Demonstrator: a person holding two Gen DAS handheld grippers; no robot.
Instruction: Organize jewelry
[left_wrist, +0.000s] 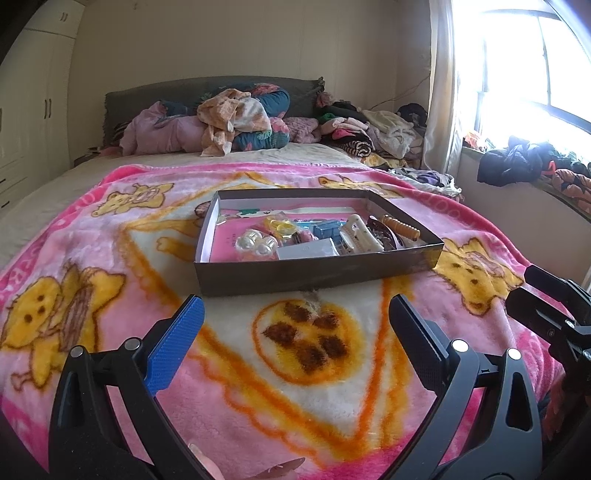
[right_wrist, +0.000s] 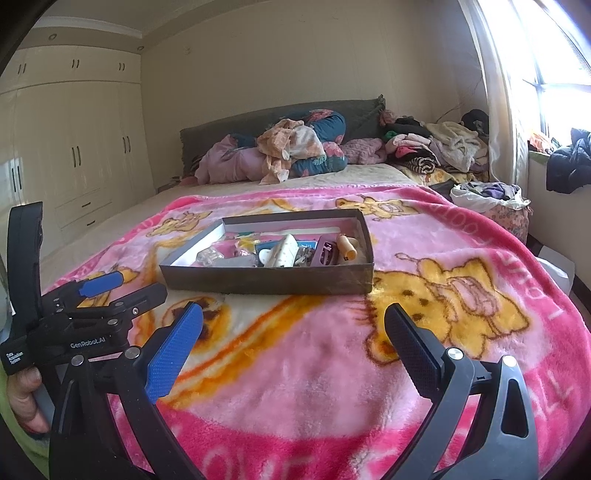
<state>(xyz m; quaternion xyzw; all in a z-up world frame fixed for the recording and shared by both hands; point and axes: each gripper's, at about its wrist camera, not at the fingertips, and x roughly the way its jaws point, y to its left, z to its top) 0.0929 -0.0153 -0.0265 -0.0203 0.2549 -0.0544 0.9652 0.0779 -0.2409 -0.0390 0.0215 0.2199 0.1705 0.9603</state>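
Currently noted:
Box (left_wrist: 317, 275): flat on blanket (left_wrist: 110, 236), long axis left-right, jewelry inside.
Left claw (left_wrist: 295, 332): spread, empty, pointing at box.
Right claw (right_wrist: 293, 334): spread, empty.

Daylight floods in from the window (left_wrist: 532, 74) on the right in both views, blown out to plain white so nothing outside can be read. The glare washes over the curtain (left_wrist: 441, 85) and the nearby wall. The pink blanket (left_wrist: 258, 369) is evenly and brightly lit, with only a soft shadow under the near side of the cardboard box (left_wrist: 317, 273). The wardrobe (right_wrist: 74, 147) side is dimmer. Fisheye distortion bends walls and ceiling lines, and the corners fall to black. Focus is fair, with slight softness toward the edges
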